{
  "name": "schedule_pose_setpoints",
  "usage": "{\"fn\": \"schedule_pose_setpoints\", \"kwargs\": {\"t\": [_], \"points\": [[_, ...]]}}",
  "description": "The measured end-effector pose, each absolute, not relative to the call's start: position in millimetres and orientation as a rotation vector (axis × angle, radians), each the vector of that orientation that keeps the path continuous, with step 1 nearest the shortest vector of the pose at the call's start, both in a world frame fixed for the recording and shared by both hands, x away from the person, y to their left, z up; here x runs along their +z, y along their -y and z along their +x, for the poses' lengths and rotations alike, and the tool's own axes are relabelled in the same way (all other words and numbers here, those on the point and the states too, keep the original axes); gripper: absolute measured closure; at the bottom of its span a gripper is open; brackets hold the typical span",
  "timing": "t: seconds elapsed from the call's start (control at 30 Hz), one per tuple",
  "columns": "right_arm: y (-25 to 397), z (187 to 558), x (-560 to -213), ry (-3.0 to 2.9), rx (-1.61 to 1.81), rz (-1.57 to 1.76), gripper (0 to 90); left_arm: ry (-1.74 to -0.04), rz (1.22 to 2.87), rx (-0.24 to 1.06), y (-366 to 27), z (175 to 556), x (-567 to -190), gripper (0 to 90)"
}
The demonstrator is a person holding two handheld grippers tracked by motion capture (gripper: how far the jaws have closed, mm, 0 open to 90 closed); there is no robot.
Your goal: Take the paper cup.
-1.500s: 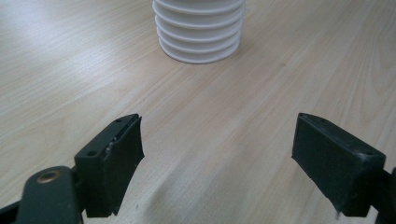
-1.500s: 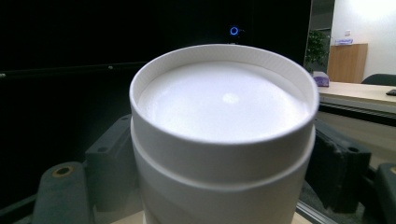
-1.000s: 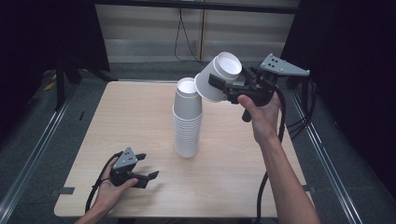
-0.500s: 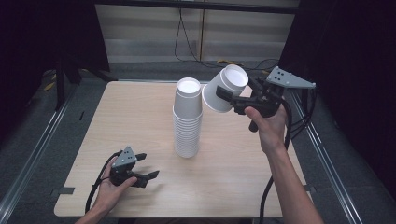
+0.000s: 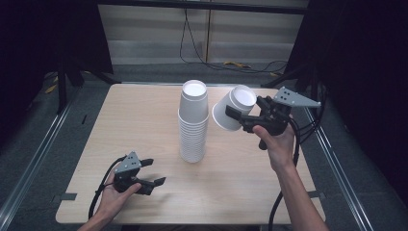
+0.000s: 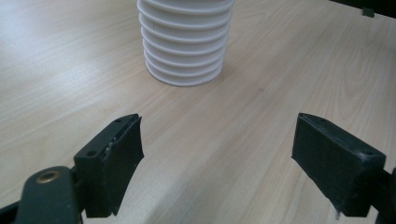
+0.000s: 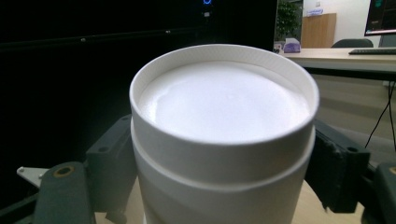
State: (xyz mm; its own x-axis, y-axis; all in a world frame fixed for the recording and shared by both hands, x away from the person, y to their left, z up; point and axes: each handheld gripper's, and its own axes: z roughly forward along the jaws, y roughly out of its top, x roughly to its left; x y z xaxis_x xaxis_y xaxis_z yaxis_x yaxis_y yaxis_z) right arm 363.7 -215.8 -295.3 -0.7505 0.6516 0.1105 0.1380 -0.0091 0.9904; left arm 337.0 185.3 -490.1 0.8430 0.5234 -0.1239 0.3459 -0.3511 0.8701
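A tall stack of white paper cups (image 5: 193,122) stands upside down in the middle of the wooden table (image 5: 134,115). My right gripper (image 5: 235,115) is shut on a single white cup (image 5: 231,108), held in the air just right of the stack and tilted, its base up and its mouth toward the stack. In the right gripper view the cup's recessed base (image 7: 224,102) sits between both jaws. My left gripper (image 5: 155,172) rests open on the table's front left, nothing between its jaws. In the left gripper view (image 6: 217,144) the stack's lower part (image 6: 184,42) stands ahead.
Cables (image 5: 211,57) lie on the floor beyond the table's far edge. Metal rails (image 5: 33,159) run along the floor on both sides. Dark curtains close in left and right.
My right gripper has come down and slightly toward the person with the cup, from above the stack's top to beside its upper part. The left gripper has stayed put.
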Motion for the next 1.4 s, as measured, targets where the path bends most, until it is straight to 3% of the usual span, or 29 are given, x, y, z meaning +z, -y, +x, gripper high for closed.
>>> {"fn": "schedule_pose_setpoints", "kwargs": {"t": [0.6,1.17,1.4], "points": [[204.8,349.0,-354.8,-2.002,1.796,0.867,21.2,-0.600,1.962,0.181,-174.6,338.2,-483.1,15.8],[181.5,343.3,-384.1,-2.118,1.834,0.853,21.2,-0.501,1.875,0.163,-174.9,333.2,-453.8,18.7],[174.9,344.6,-397.1,-2.156,1.846,0.875,21.2,-0.477,1.845,0.125,-157.8,336.5,-448.2,16.3]]}}
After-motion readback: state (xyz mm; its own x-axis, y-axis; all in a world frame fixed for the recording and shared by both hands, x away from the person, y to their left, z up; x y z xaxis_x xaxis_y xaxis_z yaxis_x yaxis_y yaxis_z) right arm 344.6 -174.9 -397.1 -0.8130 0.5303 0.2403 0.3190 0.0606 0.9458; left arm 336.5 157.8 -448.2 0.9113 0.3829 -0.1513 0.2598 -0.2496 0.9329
